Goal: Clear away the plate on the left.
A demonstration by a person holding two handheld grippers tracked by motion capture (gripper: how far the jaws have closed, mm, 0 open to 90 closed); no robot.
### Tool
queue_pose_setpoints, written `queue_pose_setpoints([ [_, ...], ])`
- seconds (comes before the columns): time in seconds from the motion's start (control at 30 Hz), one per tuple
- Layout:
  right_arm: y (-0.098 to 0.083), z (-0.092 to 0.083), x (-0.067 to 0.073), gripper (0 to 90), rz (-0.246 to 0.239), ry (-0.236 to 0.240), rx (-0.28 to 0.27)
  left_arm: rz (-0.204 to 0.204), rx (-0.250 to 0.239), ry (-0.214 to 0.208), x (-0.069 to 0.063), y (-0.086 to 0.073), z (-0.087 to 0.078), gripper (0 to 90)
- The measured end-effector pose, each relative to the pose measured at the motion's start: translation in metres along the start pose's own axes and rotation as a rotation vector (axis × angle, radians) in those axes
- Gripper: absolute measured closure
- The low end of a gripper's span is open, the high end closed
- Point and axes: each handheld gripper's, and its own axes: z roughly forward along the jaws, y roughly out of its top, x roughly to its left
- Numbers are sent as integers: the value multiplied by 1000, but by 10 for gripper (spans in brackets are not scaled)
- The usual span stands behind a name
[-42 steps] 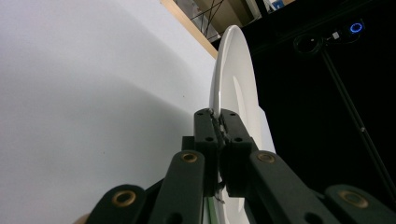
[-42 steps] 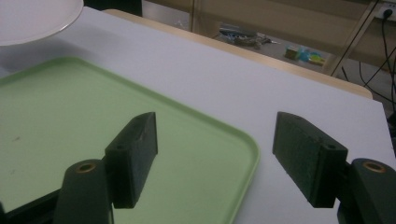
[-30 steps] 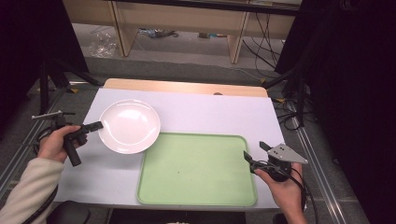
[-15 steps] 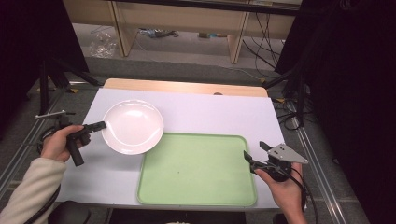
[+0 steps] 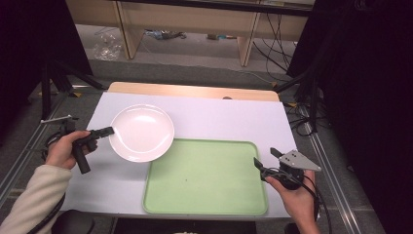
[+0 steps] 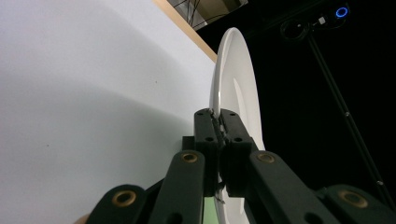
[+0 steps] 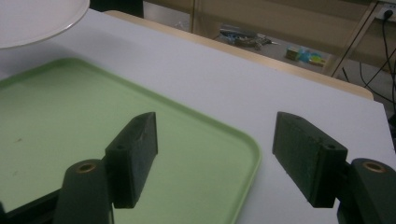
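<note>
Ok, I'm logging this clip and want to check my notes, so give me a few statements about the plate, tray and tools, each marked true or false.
1. The left tool is clamped on the rim of the white plate. True.
2. The right tool is shut on the green tray. False: its jaws stand open, holding nothing, beside the tray's right edge.
3. The plate sits in the middle of the tray. False: it reaches just over the tray's far left corner.
4. The tray has nothing lying in it. True.

White plate, rim clamped, overlaps the green tray's corner.
</note>
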Motion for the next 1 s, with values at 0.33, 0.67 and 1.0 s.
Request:
queue_pose_setpoints([
  [0.33,0,1,-1,318,-14,-15,-19,4,4,-13,-5,-2,4,866],
  [0.67,0,-1,-1,319,0,-1,-7,0,19,-22,-7,-5,9,865],
  [1.0,1,-1,0,320,-6,-1,2,11,28,-32,-10,-8,14,865],
])
